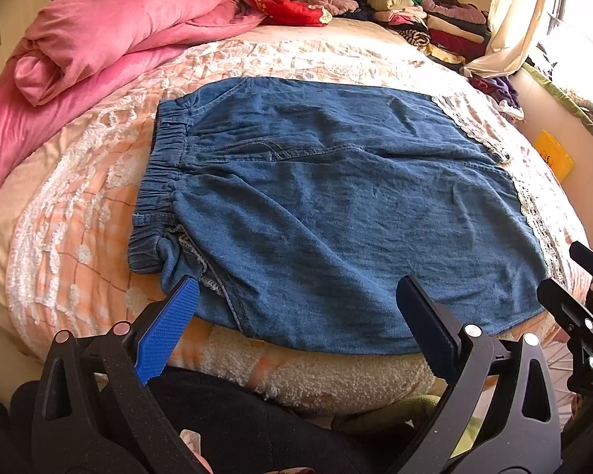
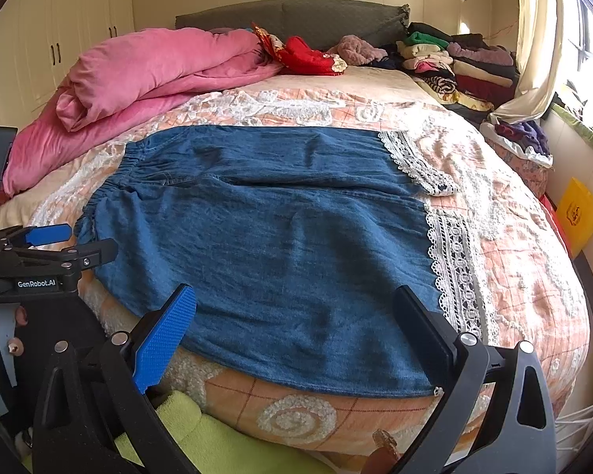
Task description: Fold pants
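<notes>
Blue denim pants (image 1: 336,213) lie flat across the bed, elastic waistband (image 1: 162,181) to the left, white lace hems (image 2: 454,268) to the right. They also show in the right wrist view (image 2: 280,245). My left gripper (image 1: 296,300) is open and empty, hovering over the near edge of the pants toward the waistband end. My right gripper (image 2: 292,308) is open and empty over the near edge toward the lace hem end. The left gripper also shows at the left of the right wrist view (image 2: 75,241).
The bed has a peach and white quilt (image 2: 514,260). A pink duvet (image 1: 110,35) is bunched at the back left. Stacks of folded clothes (image 1: 435,15) sit at the back right. A yellow bag (image 2: 579,213) stands by the right wall.
</notes>
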